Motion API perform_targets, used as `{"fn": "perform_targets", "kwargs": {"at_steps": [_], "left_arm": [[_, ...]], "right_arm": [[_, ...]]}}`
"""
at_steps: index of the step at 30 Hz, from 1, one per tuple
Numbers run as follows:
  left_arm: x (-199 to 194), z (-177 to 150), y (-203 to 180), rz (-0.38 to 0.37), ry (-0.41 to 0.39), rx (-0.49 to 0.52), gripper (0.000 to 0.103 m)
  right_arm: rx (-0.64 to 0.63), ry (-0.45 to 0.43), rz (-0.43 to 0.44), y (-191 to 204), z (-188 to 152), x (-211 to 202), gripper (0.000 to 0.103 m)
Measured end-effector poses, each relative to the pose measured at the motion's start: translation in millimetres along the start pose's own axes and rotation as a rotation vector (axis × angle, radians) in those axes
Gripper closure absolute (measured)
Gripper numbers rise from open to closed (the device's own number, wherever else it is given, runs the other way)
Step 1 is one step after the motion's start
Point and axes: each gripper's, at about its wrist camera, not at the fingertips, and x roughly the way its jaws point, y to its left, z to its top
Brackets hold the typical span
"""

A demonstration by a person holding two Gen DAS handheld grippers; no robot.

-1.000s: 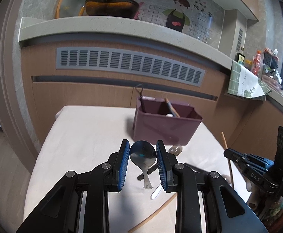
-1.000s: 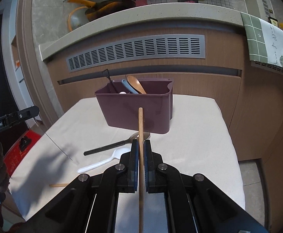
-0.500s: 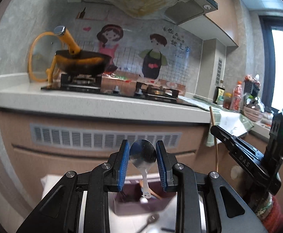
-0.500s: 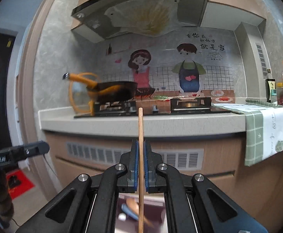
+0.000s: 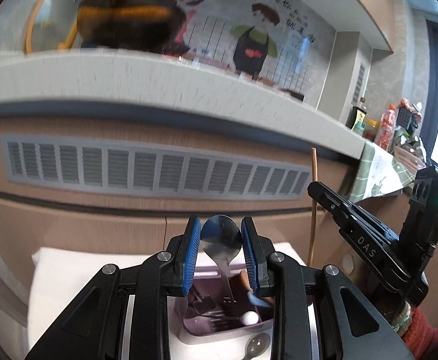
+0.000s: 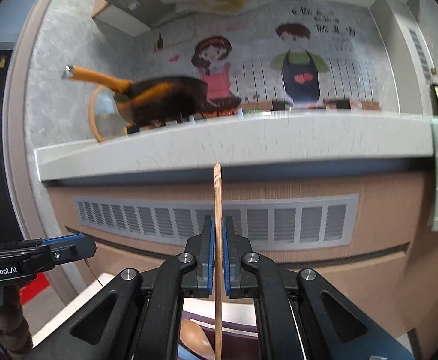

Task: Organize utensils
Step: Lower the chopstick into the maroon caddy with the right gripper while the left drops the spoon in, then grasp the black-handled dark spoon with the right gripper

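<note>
steel round-bowled spoon (image 5: pixel 221 240) is pinched at its bowl by the left gripper (image 5: pixel 221 255) above the purple plastic utensil bin (image 5: pixel 189 327); it could pivot and miss. the right gripper (image 6: pixel 216 258) is clamped on a thin wooden chopstick (image 6: pixel 217 240), which may slip out.

Your left tool (image 5: pixel 221 249) has matt black plastic arms with ribbed blue rubber pads (image 5: pixel 189 258) and bright metal screw heads. The spoon (image 5: pixel 220 238) between the pads is polished, mirror-glossy metal. Your right tool (image 6: pixel 218 258) holds a chopstick (image 6: pixel 217 240) of pale, matt wood with fine grain. The bin (image 5: pixel 189 324) is smooth, semi-gloss mauve plastic. The tabletop (image 5: pixel 69 270) is covered in matt white cloth.
</note>
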Motion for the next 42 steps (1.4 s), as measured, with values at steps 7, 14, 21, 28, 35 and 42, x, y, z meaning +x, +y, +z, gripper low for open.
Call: {"fn": "perform_targets", "kwargs": {"at_steps": [7,14,21,28,35,42], "left_arm": [[32.0,-33.6,7.9,-0.014,0.102,-0.025,0.074],[37.6,-47.6,14.4,-0.035,0.137,-0.092,0.055],[-7.9,-44.0,4.6,-0.019,0.03,-0.086,0.035],[-70.4,-76.2,-20.8,0.069,-0.021,0.005,0.033],[-111.3,-143.5,-37.8,0.123,0.056,0.047,0.027],[-110.8,-213.4,-25.5,0.121,0.214,-0.033,0.026]], "right_arm": [[-0.021,0.06,-0.038,-6.1,-25.5,15.6,0.098],[-0.03,0.148,-0.053,-14.2,-54.4,6.0,0.098],[-0.023,0.264,-0.016,-16.9,-74.6,-15.3,0.096],[-0.003,0.25,-0.007,-14.9,-86.2,-75.1,0.092],[-0.008,0.412,0.192,-0.1,-120.7,-122.1,0.085],[-0.162,0.568,0.151,-1.3,-164.2,-130.3,0.084]]}}
